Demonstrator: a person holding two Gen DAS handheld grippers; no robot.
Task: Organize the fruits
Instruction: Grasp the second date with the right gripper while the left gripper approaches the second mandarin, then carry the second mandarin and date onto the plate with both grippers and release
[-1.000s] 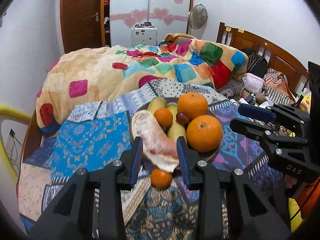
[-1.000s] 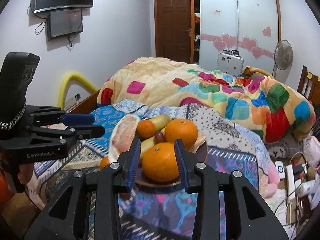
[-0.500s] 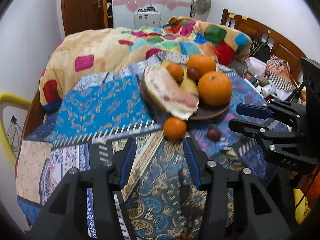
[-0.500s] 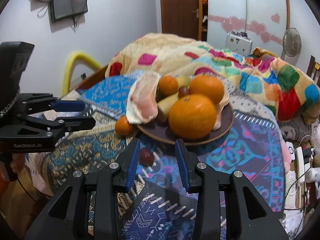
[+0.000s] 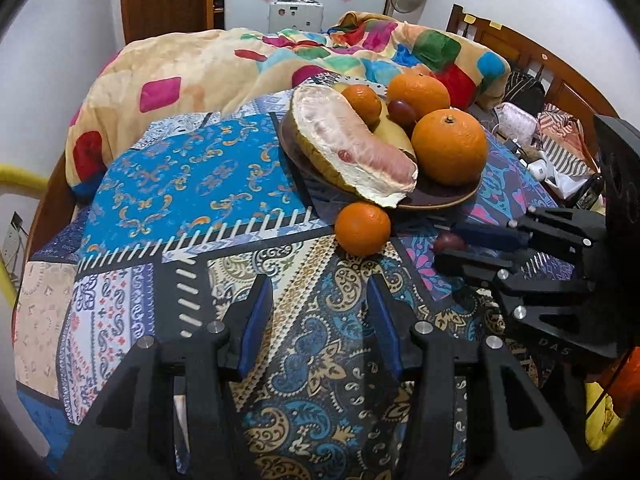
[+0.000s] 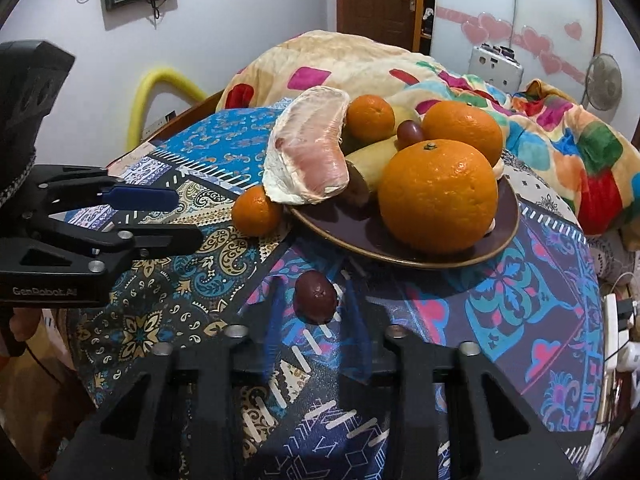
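Note:
A brown plate holds a pomelo wedge, two big oranges, a small mandarin, a banana and a dark plum. A loose mandarin lies on the cloth just in front of the plate. A loose dark plum lies nearer. My left gripper is open and empty, short of the loose mandarin. My right gripper is open, its blurred tips on either side of the loose plum.
The patterned cloth covers a round table. A bed with a colourful quilt lies behind it. A wooden headboard and clutter are at the right. A yellow tube stands at the left wall.
Both grippers have drawn back from the plate and dropped lower toward the cloth. The right gripper now has the loose plum between its tips. The fruit has not moved.

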